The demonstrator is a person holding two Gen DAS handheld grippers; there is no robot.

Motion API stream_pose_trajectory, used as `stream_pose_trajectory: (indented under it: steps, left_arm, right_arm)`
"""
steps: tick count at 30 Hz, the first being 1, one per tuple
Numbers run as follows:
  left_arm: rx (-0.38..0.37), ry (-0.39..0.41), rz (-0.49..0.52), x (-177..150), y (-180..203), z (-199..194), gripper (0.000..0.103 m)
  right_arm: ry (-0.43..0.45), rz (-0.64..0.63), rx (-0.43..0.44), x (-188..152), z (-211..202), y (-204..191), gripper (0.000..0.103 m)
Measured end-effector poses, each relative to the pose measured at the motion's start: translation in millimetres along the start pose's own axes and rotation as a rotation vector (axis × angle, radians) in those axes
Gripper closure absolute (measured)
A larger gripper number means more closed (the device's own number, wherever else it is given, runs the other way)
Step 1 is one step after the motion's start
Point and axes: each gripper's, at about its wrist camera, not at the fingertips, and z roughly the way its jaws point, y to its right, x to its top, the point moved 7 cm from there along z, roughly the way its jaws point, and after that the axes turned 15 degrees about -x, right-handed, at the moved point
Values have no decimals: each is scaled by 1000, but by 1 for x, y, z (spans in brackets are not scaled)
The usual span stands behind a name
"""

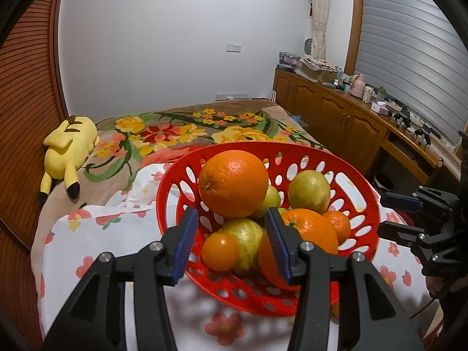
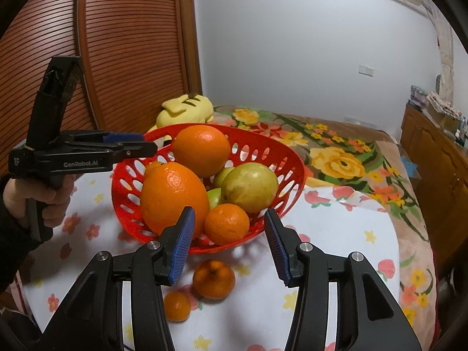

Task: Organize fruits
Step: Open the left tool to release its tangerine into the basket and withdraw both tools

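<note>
Fruits fill my red basket [image 2: 292, 158] on the flowered sheet [image 2: 336, 234]: from the left, two large oranges [image 2: 172, 196], three greenish-yellow fruits [image 2: 250, 185], one mandarin [image 2: 226, 223]. Two more mandarins [image 2: 213, 278] lie on the sheet just in front. My left gripper [image 1: 231, 244] and right gripper [image 2: 229, 244] both stand open, holding nothing.

Bed [image 2: 351, 251] under white flowered cloth [image 2: 336, 234]; red basket [image 2: 295, 181] just ahead of the right gripper's fingertips, 2 small oranges [image 2: 213, 278] [image 2: 177, 305] below them, yellow plush [image 2: 187, 109] beyond.
</note>
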Motion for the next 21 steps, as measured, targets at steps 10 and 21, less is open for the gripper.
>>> stream_pose_trajectory:
  steps: [10, 21]
  left_arm:
    - [-31, 24, 28, -16, 37, -30, 50]
    - [-38, 29, 50, -35, 68, -50, 47]
  right_arm:
    - [14, 13, -10, -7, -23, 1, 53]
    - [30, 31, -33, -20, -57, 1, 51]
